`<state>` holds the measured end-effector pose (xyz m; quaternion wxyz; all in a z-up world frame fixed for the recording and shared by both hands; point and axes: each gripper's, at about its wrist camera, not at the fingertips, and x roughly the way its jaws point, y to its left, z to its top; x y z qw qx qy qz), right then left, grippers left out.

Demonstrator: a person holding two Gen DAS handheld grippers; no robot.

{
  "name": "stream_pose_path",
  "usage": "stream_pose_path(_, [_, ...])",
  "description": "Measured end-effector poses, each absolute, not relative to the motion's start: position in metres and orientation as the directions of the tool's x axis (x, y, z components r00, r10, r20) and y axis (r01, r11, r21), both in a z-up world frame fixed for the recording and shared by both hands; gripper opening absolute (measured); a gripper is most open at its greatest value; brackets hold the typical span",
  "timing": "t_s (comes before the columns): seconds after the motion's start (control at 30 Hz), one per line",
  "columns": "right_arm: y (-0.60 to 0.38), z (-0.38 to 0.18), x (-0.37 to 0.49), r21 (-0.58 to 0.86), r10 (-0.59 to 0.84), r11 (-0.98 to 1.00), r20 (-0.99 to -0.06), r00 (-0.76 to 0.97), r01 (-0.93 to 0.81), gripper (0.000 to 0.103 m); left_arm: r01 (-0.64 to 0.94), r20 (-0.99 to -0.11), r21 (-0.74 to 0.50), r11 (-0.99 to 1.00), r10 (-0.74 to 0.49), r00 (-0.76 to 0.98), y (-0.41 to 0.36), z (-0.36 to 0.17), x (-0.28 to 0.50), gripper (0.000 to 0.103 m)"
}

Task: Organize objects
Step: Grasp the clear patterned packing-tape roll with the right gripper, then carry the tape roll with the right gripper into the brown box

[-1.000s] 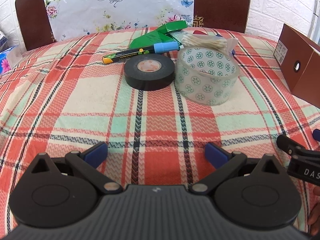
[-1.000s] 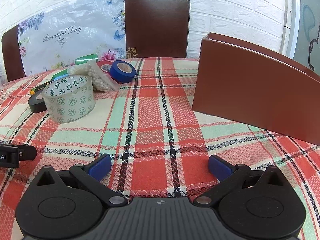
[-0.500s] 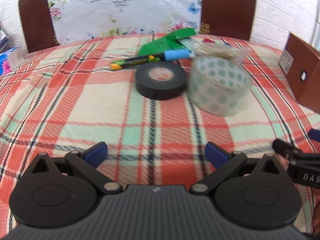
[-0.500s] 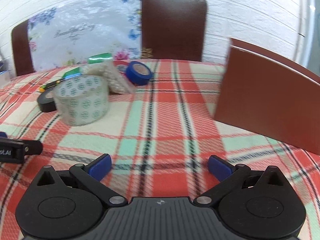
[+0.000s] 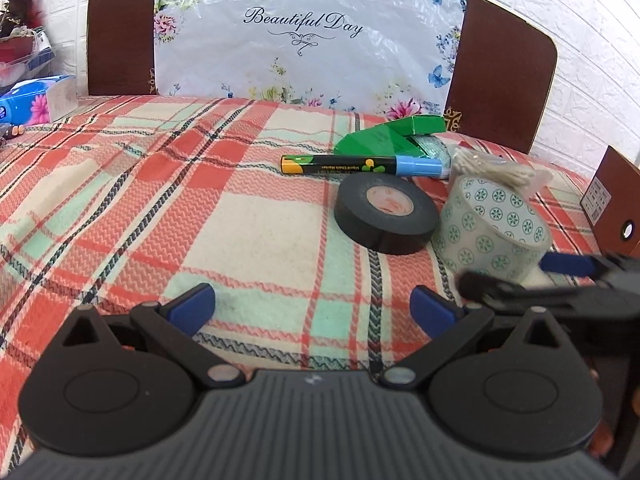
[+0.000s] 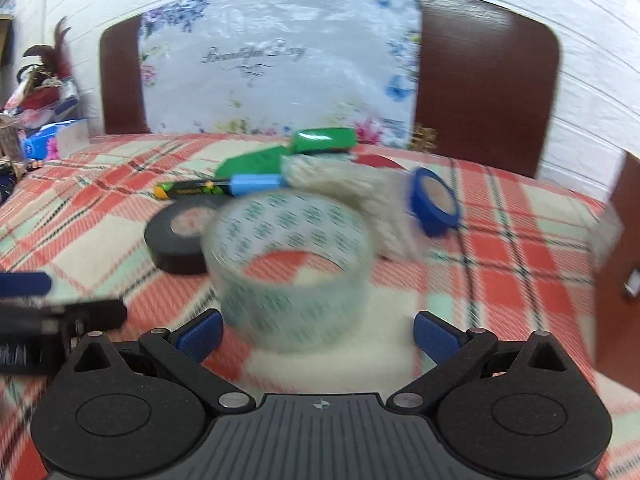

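Observation:
A clear tape roll with green dots [image 6: 288, 268] stands on the plaid tablecloth [image 5: 200, 208], just ahead of my open right gripper [image 6: 316, 330]; it also shows in the left wrist view [image 5: 494, 236]. A black tape roll [image 5: 386, 218] lies left of it. Behind are a chalk marker [image 5: 360, 166], a green box [image 5: 392, 136], a bag of cotton swabs [image 6: 360, 188] and a blue tape roll [image 6: 434, 202]. My left gripper [image 5: 312, 306] is open and empty over bare cloth. The right gripper's fingers [image 5: 568, 264] reach in beside the clear roll.
A brown box [image 5: 616, 212] stands at the right edge of the table. Two chairs [image 5: 500, 68] with a floral plastic bag [image 5: 304, 36] stand behind the table. A tissue pack [image 5: 36, 98] and clutter sit at the far left.
My right gripper has swung left and forward to the clear tape roll, away from the brown box. The left gripper has turned left; the objects now sit to its right.

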<state>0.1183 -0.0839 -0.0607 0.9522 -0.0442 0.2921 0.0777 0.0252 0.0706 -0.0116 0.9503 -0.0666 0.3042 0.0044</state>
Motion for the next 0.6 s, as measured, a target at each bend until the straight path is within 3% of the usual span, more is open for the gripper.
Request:
stream_pose_path(0.07, [-0.079, -0.06, 0.125, -0.031, 0.16, 0.977, -0.556, 0.816, -0.213, 0.086, -0.047, -0.579, -0.118, 0.992, -0.031, 0.815, 0.071, -0.012, 0.025, 0.103])
stream_pose_path(0.47, [-0.114, -0.058, 0.072, -0.068, 0.098, 0.983, -0.576, 0.811, -0.168, 0.085, -0.041, -0.617, -0.014, 0.999, 0.024, 0.787, 0.058, -0.012, 0.032, 0.103])
stream_pose_path(0.6, [-0.155, -0.057, 0.03, -0.067, 0.018, 0.995, -0.58, 0.815, -0.069, 0.086, 0.02, -0.661, -0.023, 1.0, -0.03, 0.75, 0.039, -0.002, 0.053, 0.103])
